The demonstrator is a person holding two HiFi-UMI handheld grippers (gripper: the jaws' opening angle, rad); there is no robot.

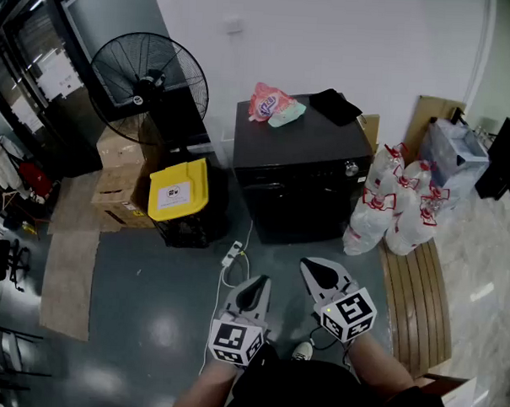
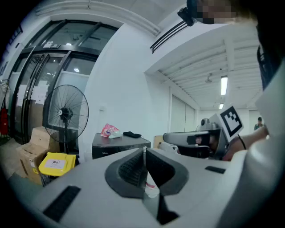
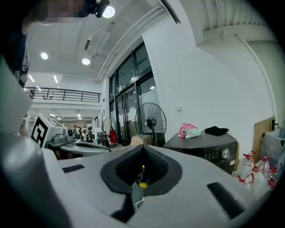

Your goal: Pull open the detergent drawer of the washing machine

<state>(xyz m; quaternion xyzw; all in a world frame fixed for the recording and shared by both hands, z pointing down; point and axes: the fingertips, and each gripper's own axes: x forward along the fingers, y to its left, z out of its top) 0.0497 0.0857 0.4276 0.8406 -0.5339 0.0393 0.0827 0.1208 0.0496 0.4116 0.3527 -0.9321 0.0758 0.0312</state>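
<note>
The black washing machine (image 1: 299, 171) stands against the white wall, well ahead of both grippers. Its top front band carries a knob (image 1: 351, 168) at the right and looks flush all along; the drawer's outline is too dark to make out. My left gripper (image 1: 261, 283) and right gripper (image 1: 312, 267) hang side by side above the grey floor, both shut with nothing between the jaws. The left gripper view has the machine (image 2: 118, 143) far off past the shut tips (image 2: 144, 149). The right gripper view shows it (image 3: 209, 149) to the right of the shut tips (image 3: 143, 147).
A pink bag (image 1: 268, 102) and a black cloth (image 1: 335, 105) lie on the machine. To its left are a yellow-lidded bin (image 1: 180, 191), cardboard boxes (image 1: 117, 180) and a standing fan (image 1: 149, 76). White jugs (image 1: 398, 209) cluster at its right, beside a wooden bench (image 1: 415, 298). A power strip (image 1: 232, 254) lies on the floor.
</note>
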